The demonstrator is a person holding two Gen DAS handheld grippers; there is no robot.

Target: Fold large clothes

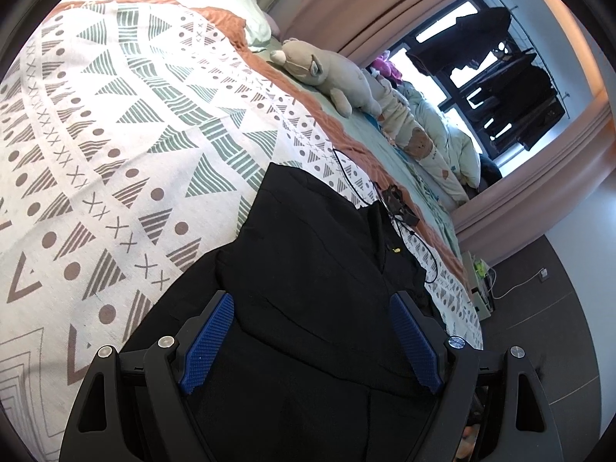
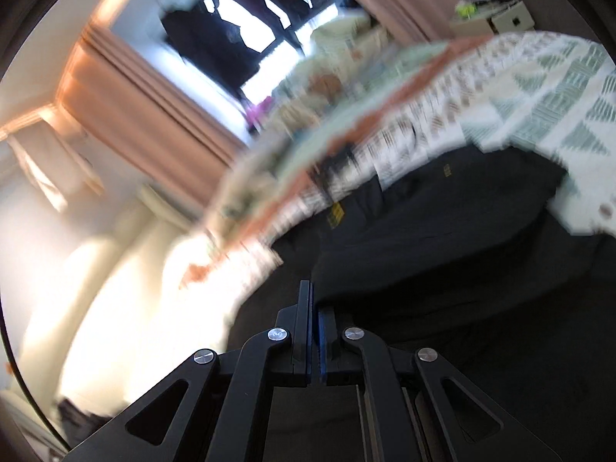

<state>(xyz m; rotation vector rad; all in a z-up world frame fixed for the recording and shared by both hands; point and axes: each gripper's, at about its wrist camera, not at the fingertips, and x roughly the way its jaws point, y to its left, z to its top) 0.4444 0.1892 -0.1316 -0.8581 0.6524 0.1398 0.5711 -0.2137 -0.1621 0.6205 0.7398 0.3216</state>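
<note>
A large black garment [image 1: 308,238] lies partly folded on the patterned bedspread [image 1: 134,115], near the bed's edge. My left gripper [image 1: 311,300] hovers over the garment's near part, open wide, blue pads [image 1: 208,338] apart with only cloth below them. In the blurred right wrist view, the same black garment [image 2: 442,231] spreads to the right on the bedspread [image 2: 558,96]. My right gripper [image 2: 313,296] is shut, and a fold of the black cloth starts right at its tip and covers the right finger's end.
A beige plush toy [image 1: 323,73] and bedding lie along the far side of the bed. A small black device with a thin cable [image 1: 396,200] rests beside the garment. Curtains frame a window [image 1: 481,77]; dark floor [image 1: 539,327] lies past the bed edge.
</note>
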